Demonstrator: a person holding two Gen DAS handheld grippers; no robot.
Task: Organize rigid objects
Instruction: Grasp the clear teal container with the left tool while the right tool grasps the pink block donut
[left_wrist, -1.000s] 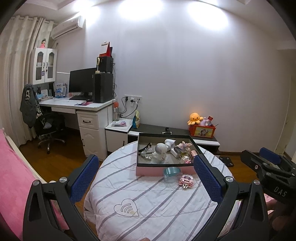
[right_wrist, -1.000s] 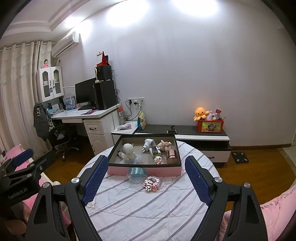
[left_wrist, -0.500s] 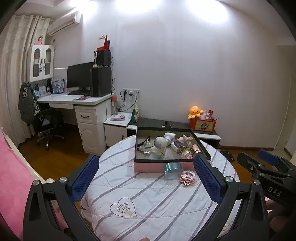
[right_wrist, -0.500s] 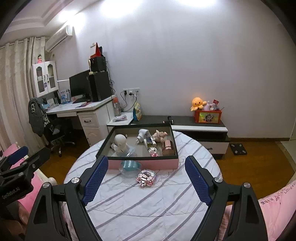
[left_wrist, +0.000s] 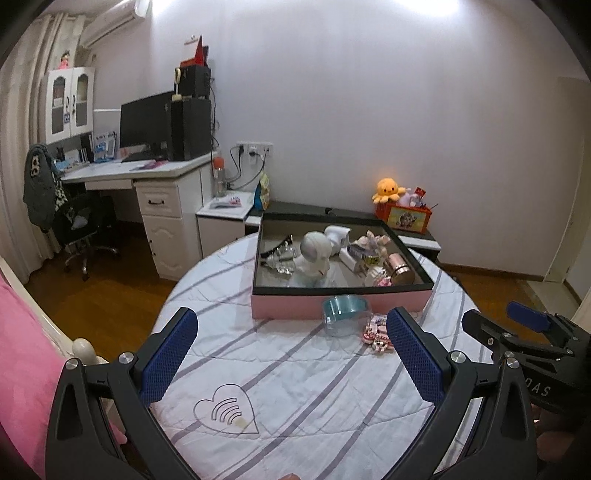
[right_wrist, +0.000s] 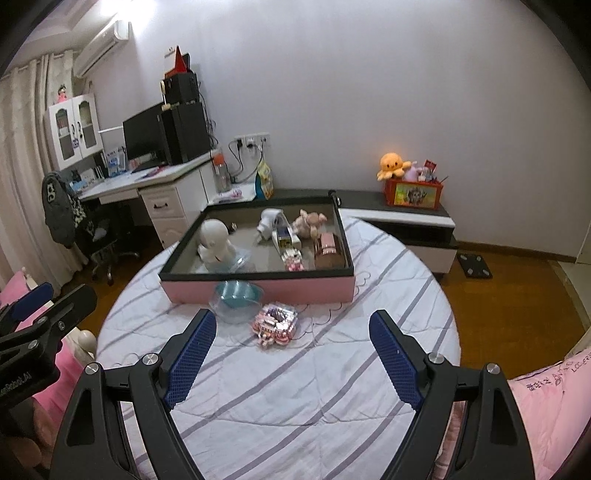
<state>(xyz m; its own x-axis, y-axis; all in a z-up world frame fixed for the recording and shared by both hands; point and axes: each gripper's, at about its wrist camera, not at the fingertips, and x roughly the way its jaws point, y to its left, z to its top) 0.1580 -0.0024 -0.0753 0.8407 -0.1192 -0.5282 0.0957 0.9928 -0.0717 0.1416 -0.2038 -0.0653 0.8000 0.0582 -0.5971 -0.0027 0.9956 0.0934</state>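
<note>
A pink box with a black rim (left_wrist: 340, 304) (right_wrist: 258, 290) stands at the far side of a round striped table (left_wrist: 280, 373) (right_wrist: 332, 387). It holds a white figurine (left_wrist: 314, 254) (right_wrist: 214, 240), a rose-gold tin (right_wrist: 327, 247) and other small items. In front of it lie a clear round case with a teal insert (left_wrist: 345, 314) (right_wrist: 236, 295) and a clear pack of pink pieces (left_wrist: 376, 330) (right_wrist: 275, 323). My left gripper (left_wrist: 291, 354) and right gripper (right_wrist: 291, 354) are open and empty, above the near table, short of both items.
A white desk with a monitor (left_wrist: 147, 129) and an office chair (left_wrist: 77, 225) stand at the left. A low cabinet with a red toy box (right_wrist: 413, 190) runs along the back wall. Pink bedding (right_wrist: 546, 406) borders the table on both sides.
Both grippers have moved forward and tilted down toward the table. The box and the two items in front of it look larger and lower. Nothing was grasped.
</note>
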